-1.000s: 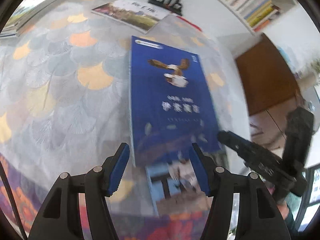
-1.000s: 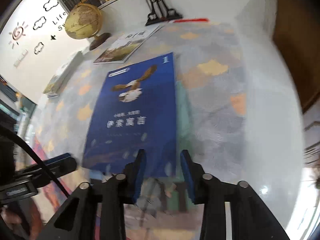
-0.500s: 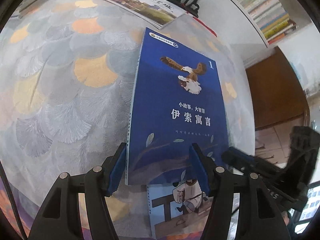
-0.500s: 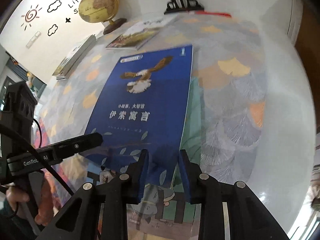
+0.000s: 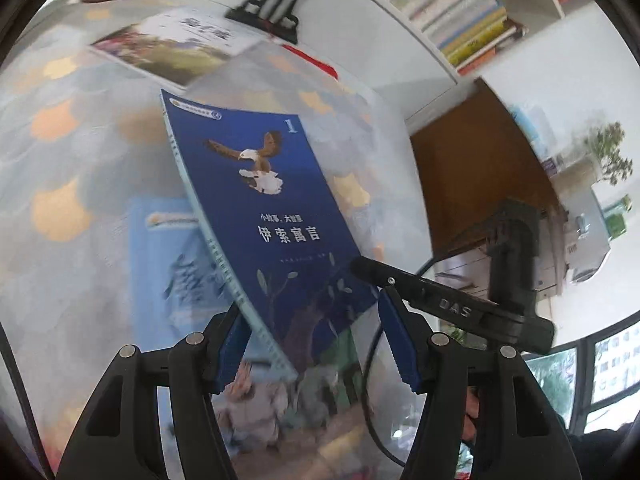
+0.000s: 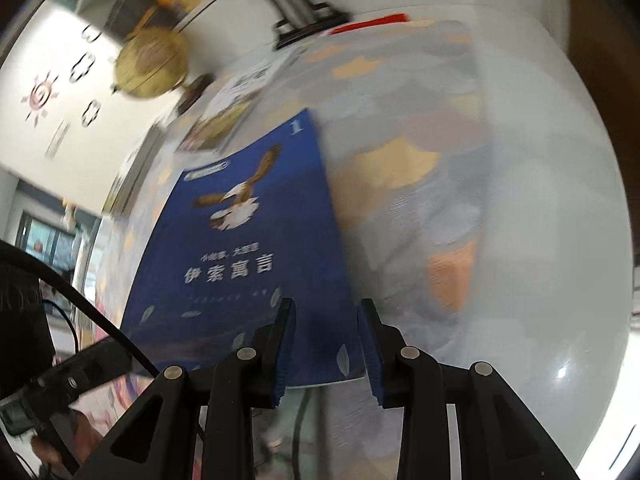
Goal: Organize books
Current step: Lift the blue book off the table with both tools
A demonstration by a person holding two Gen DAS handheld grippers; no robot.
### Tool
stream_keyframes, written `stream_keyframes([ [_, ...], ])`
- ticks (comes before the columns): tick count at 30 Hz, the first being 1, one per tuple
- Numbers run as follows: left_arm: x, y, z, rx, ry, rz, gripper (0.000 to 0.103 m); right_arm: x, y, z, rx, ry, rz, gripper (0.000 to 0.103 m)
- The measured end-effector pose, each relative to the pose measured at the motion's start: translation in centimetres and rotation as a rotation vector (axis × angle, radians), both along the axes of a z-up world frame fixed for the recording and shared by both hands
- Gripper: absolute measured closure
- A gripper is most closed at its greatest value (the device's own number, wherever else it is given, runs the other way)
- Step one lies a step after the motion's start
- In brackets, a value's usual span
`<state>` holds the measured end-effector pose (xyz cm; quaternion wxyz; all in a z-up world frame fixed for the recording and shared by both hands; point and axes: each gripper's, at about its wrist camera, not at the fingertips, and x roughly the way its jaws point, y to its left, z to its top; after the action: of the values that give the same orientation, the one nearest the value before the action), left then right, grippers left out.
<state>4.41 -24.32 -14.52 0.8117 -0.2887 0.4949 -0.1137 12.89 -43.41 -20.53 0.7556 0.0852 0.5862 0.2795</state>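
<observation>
A dark blue book with an eagle on its cover is lifted and tilted above the table. My right gripper is shut on the book's near right corner; it also shows in the left wrist view. My left gripper is open, its jaws on either side of the book's lower edge, not gripping. Under the lifted book lie a light blue book and an illustrated book, both blurred.
The table wears a cloth with grey and orange fan shapes. A picture book lies at the back near a black stand and a globe. A shelf of books is on the wall. A wooden cabinet stands right.
The blue book has risen off the books under it and tilted, held by my right gripper. A light blue book now shows beneath it. Both views swung.
</observation>
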Motion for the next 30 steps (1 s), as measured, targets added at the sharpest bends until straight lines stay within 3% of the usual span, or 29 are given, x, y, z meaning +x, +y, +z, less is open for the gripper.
stream_keyframes([
  [2, 1.5, -0.4, -1.4, 0.024, 0.024, 0.001, 0.064, 0.3, -0.3, -0.3, -0.014, 0.009, -0.012, 0.071],
  [5, 2.8, 0.1, -3.1, 0.002, 0.071, 0.020, 0.080, 0.3, -0.7, -0.4, -0.033, 0.011, -0.014, 0.069],
  [8, 2.7, 0.3, -4.0, -0.064, 0.104, 0.030, 0.085, 0.5, -1.5, -0.8, -0.013, 0.030, -0.021, 0.066],
  [11, 2.7, 0.6, -4.1, -0.211, 0.113, 0.041, 0.086, 0.8, -1.6, -0.7, 0.024, 0.059, -0.019, 0.060],
  [14, 2.8, 1.8, -3.3, -0.440, 0.084, 0.071, 0.086, 1.1, -2.1, -0.3, 0.103, 0.101, -0.034, 0.052],
  [17, 3.2, 2.4, -3.0, -0.587, 0.082, 0.068, 0.086, 1.6, -3.8, -0.5, 0.267, 0.180, -0.079, 0.023],
  [19, 3.3, 2.5, -3.1, -0.630, 0.089, 0.072, 0.086, 2.0, -4.9, -1.7, 0.385, 0.267, -0.125, 0.018],
  [20, 3.3, 2.4, -3.2, -0.630, 0.094, 0.067, 0.086, 2.3, -5.3, -2.5, 0.461, 0.319, -0.145, 0.020],
  [21, 3.3, 2.3, -3.4, -0.618, 0.102, 0.058, 0.086, 2.4, -5.7, -3.1, 0.512, 0.347, -0.173, 0.028],
  [22, 3.3, 2.1, -3.6, -0.603, 0.116, 0.047, 0.086, 2.4, -5.6, -3.1, 0.538, 0.344, -0.189, 0.045],
  [24, 3.5, 1.9, -3.9, -0.543, 0.152, 0.028, 0.086, 2.6, -5.4, -3.0, 0.560, 0.325, -0.192, 0.066],
  [27, 3.7, 1.2, -4.1, -0.408, 0.195, -0.007, 0.086, 2.6, -4.0, -1.8, 0.433, 0.235, -0.134, 0.073],
  [30, 3.5, 0.4, -3.4, -0.215, 0.189, -0.052, 0.086, 1.7, -1.7, 0.0, 0.261, 0.100, -0.031, 0.077],
])
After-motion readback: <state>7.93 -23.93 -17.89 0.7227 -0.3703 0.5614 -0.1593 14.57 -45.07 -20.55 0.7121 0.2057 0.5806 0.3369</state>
